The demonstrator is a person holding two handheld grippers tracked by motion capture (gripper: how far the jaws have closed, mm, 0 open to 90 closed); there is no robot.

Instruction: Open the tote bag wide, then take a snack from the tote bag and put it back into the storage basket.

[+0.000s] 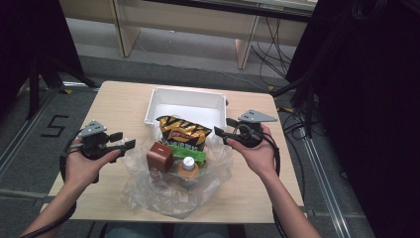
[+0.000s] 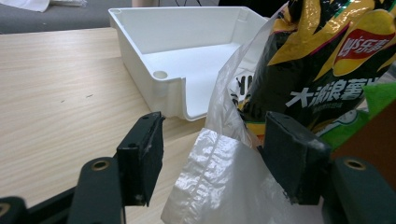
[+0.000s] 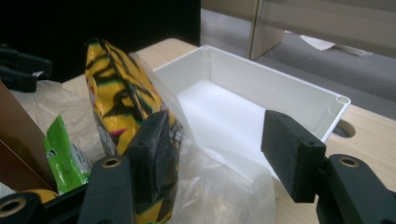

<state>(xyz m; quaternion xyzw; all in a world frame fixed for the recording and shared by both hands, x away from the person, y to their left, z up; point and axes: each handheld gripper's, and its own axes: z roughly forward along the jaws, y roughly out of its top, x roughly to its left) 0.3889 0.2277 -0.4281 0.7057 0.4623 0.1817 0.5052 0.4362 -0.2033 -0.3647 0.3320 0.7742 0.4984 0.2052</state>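
From the left, the left gripper hangs over the table with its jaws spread and nothing pinched; the crinkled edge of the clear plastic bag lies loose between them without being pressed. The bag sits mid-table, slumped open around a brown box, a bottle with a white cap, a green packet and the yellow-and-black chip bag, which stands tallest, its long axis leaning back toward the white bin just behind. On the far side the right gripper is also open and empty. The chip bag lies between the two grippers (I'd judge the right one nearer its top edge).
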